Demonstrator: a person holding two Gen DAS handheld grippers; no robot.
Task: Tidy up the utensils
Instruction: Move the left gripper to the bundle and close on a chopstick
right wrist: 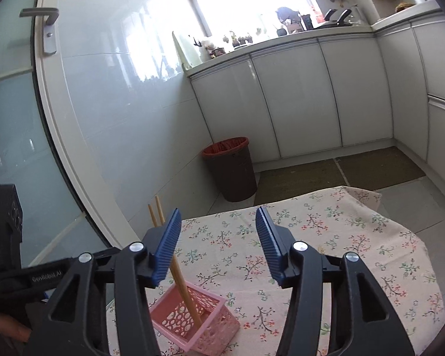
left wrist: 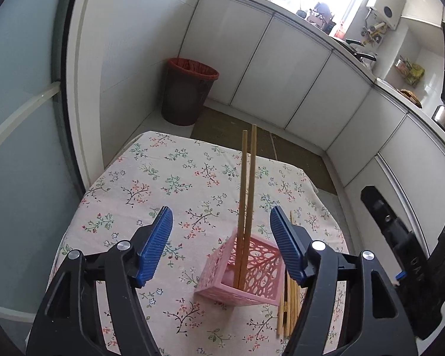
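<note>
A pink perforated basket (left wrist: 246, 276) (right wrist: 192, 320) stands on the floral tablecloth (left wrist: 175, 184) (right wrist: 341, 237). Two wooden chopsticks (left wrist: 247, 195) (right wrist: 182, 287) stand upright in it, leaning slightly. Several more chopsticks (left wrist: 287, 305) lie flat on the cloth just right of the basket, partly hidden by my left gripper's right finger. My left gripper (left wrist: 221, 238) hangs open above the basket, nothing between its blue pads. My right gripper (right wrist: 218, 238) is open too, above the cloth, with the basket below its left finger. The right gripper's black body (left wrist: 412, 252) shows at the right edge of the left wrist view.
A brown bin with a red liner (left wrist: 187, 89) (right wrist: 231, 169) stands on the floor beyond the table. White cabinets (left wrist: 281, 74) (right wrist: 296, 98) run along the far wall under a cluttered counter. A glass door (right wrist: 20, 118) is to the left.
</note>
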